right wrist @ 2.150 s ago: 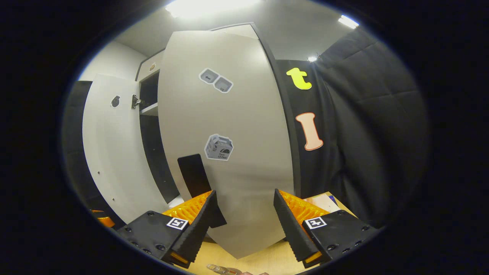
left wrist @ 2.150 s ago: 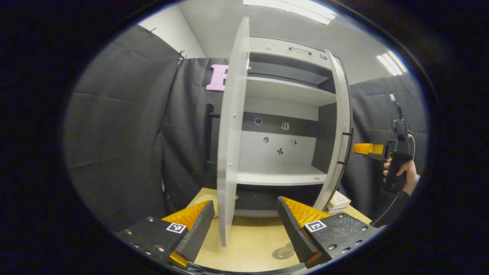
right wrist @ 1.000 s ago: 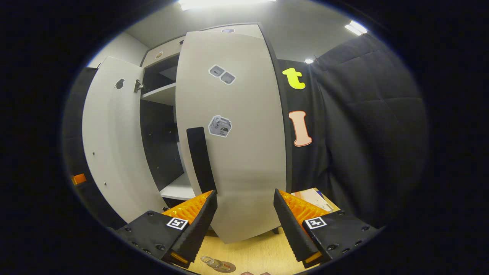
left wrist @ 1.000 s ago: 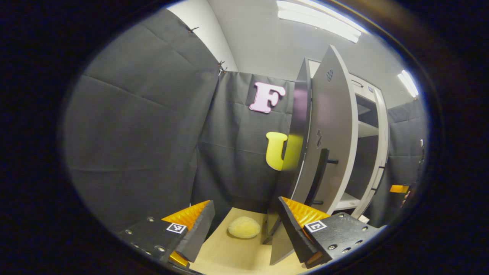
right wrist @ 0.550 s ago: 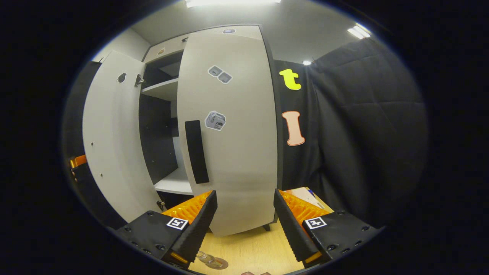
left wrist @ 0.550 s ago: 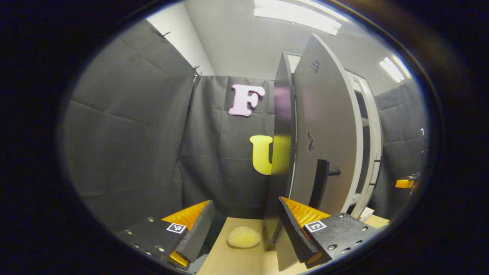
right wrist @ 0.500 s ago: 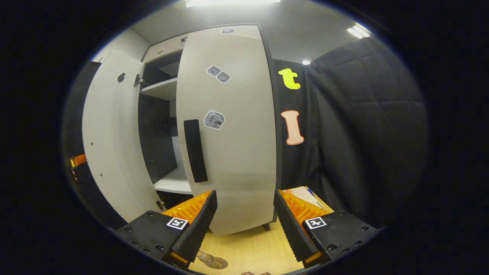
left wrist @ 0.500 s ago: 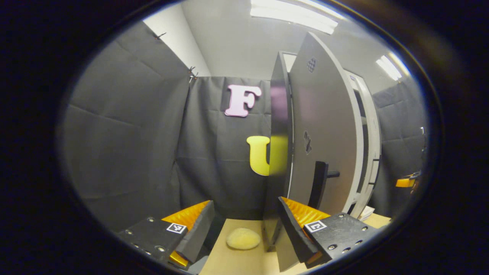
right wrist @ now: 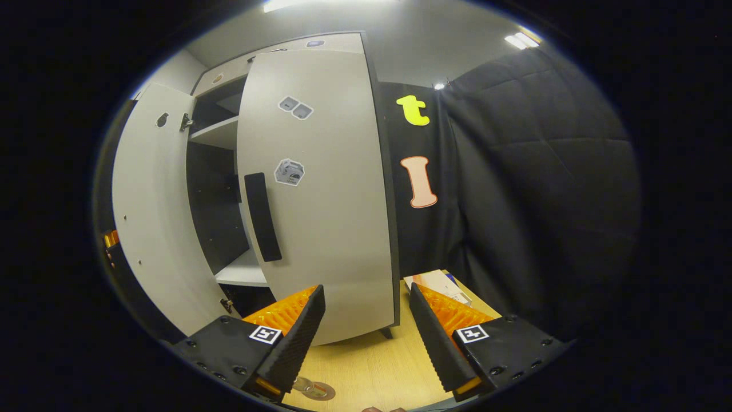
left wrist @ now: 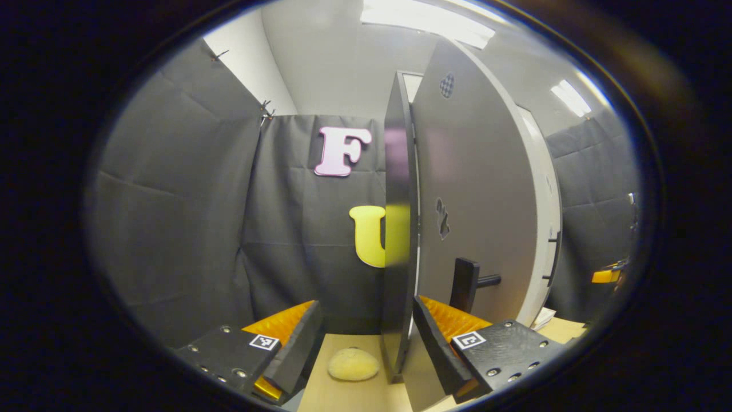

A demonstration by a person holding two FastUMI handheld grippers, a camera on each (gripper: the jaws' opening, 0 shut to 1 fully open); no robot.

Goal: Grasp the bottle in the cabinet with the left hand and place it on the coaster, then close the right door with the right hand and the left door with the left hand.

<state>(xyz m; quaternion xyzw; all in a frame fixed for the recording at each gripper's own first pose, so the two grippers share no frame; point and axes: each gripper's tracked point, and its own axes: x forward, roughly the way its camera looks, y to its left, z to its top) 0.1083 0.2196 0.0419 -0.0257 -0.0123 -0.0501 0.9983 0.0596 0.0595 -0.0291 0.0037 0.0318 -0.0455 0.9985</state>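
In the left gripper view my left gripper is open at the outer side of the grey left door. The door's dark front edge stands between the fingers, and its black bar handle is just above the right-hand finger. In the right gripper view my right gripper is open and holds nothing, a little in front of the right door, which is almost shut. The left door still stands ajar. A clear bottle rests on a round coaster, partly hidden by a finger.
A pale yellow pad lies on the wooden table left of the cabinet. A flat box lies to the cabinet's right. A white shelf shows through the gap between the doors. Black cloth walls close in on both sides.
My left gripper has gone round to the left door's outer side and the door has swung further toward shut. The right door has closed almost fully, and the right gripper has drawn back slightly.
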